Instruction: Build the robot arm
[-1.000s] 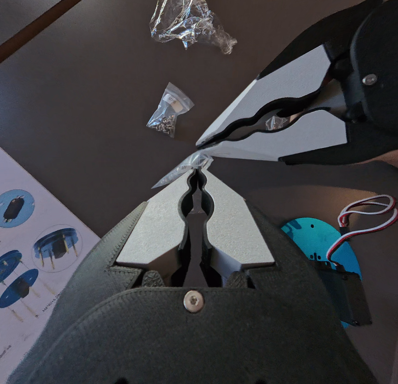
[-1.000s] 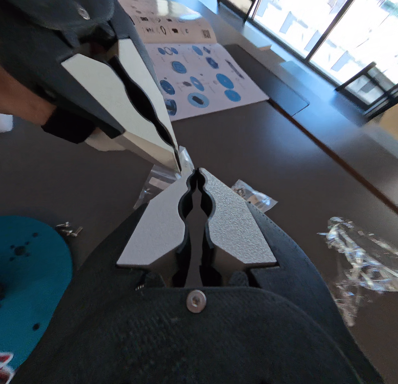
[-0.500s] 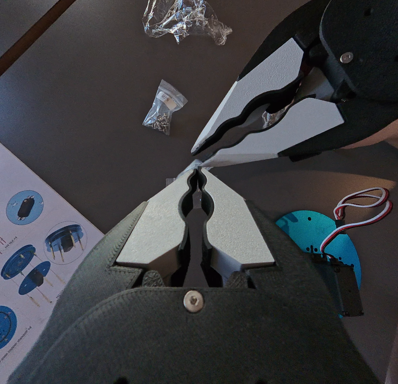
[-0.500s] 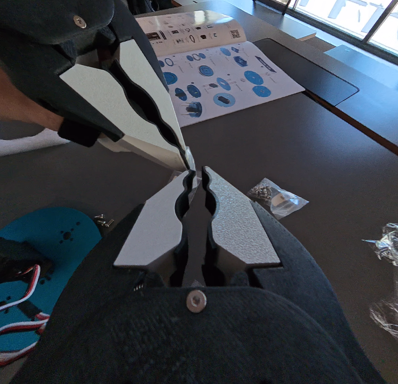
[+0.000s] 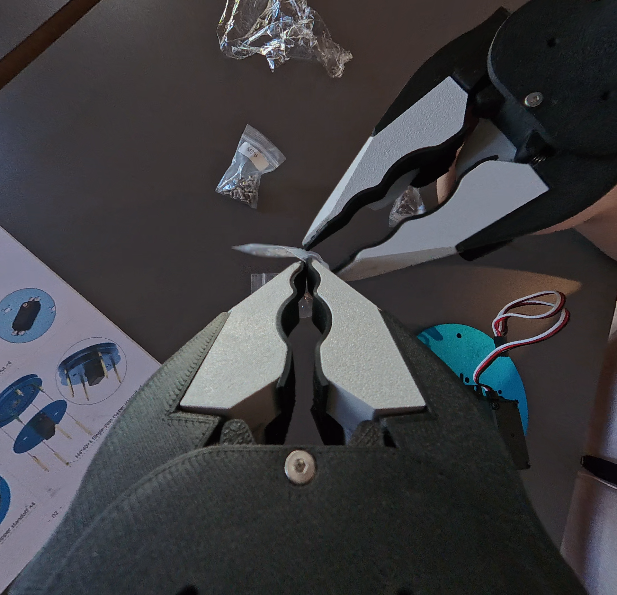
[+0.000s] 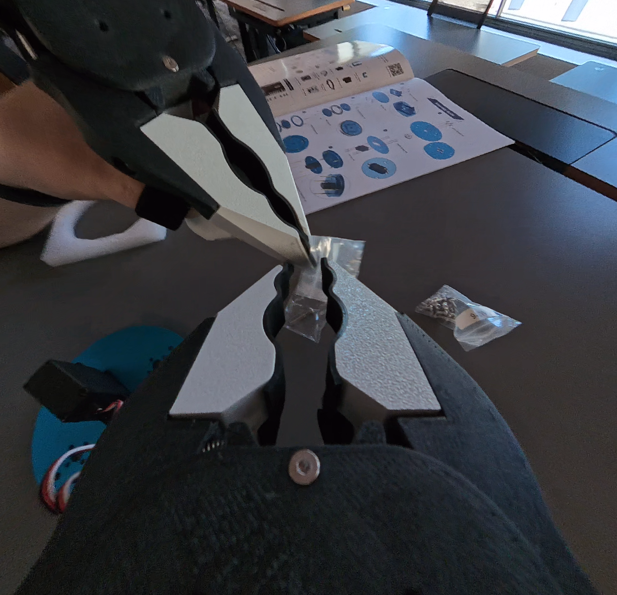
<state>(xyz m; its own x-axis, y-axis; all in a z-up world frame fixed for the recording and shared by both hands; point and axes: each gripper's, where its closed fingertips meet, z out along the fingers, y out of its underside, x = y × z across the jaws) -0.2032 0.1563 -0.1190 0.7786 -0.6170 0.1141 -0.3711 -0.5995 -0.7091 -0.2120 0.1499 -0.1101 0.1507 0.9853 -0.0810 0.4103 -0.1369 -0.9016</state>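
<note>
My left gripper is shut on the top edge of a small clear plastic bag with a few screws in it. The bag hangs above the dark table. In the right wrist view the left gripper comes in from the upper left and pinches the bag. My right gripper is open, and the bag hangs in the gap between its fingers; I cannot tell if they touch it. In the left wrist view the right gripper reaches in from the upper right, tips right at mine.
A second small bag of screws lies on the table. Crumpled clear wrap lies farther off. A blue disc with a black servo and red-white wires lies near. An open instruction booklet lies beside them. The grippers are tip to tip, or close to it. The blue disc is about equally far from each gripper, around 15 centimeters.
My right gripper has opened from shut and let go of the small bag. The left gripper stays shut on it. Both grippers have risen a little from the table.
</note>
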